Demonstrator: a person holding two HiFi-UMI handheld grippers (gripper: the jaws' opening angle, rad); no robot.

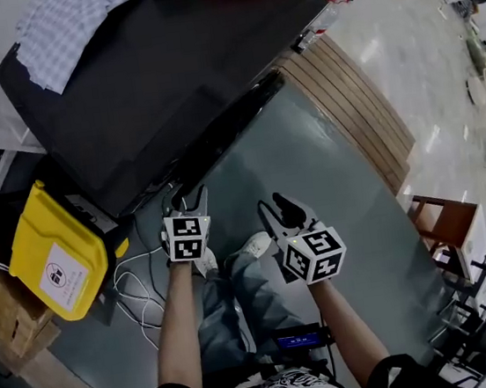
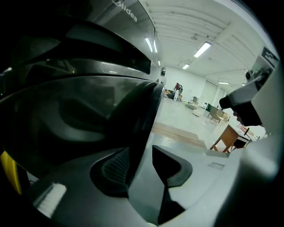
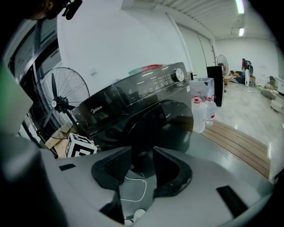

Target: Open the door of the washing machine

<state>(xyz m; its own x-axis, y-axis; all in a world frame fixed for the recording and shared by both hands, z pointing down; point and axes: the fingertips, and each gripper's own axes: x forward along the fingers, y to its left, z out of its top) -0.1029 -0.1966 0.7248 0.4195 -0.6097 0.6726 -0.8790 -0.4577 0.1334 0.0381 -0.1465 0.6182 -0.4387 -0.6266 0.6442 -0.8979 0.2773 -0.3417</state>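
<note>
Washing machine (image 3: 133, 104): glossy black front-loader, flat top, knob and control strip along the upper front. A checked cloth (image 1: 70, 29) is draped over the top's far corner. The door (image 2: 143, 117) is round, with a smooth dark rim and a tinted glass bowl, and it stands partly swung out from the front. Left gripper (image 1: 186, 201) is at the door's edge with its jaws apart. The rim runs down between them, against the ribbed left pad (image 2: 113, 170), and grey floor shows in the gap to the other jaw, so it is not clamped. Right gripper (image 1: 276, 207) hangs beside it, off the machine, jaws spread and empty; only a white cable (image 3: 133, 186) on the floor shows between them. The floor (image 1: 331, 186) is smooth grey with a sheen, and a band of light wood planks (image 1: 355, 98) runs along the machine's right. A yellow plastic bin (image 1: 55, 253) sits left of the machine, a pedestal fan (image 3: 60, 99) stands behind it, and clear water bottles (image 3: 204, 108) are at its far corner. Big open hall, white walls, ceiling strip lights.
</note>
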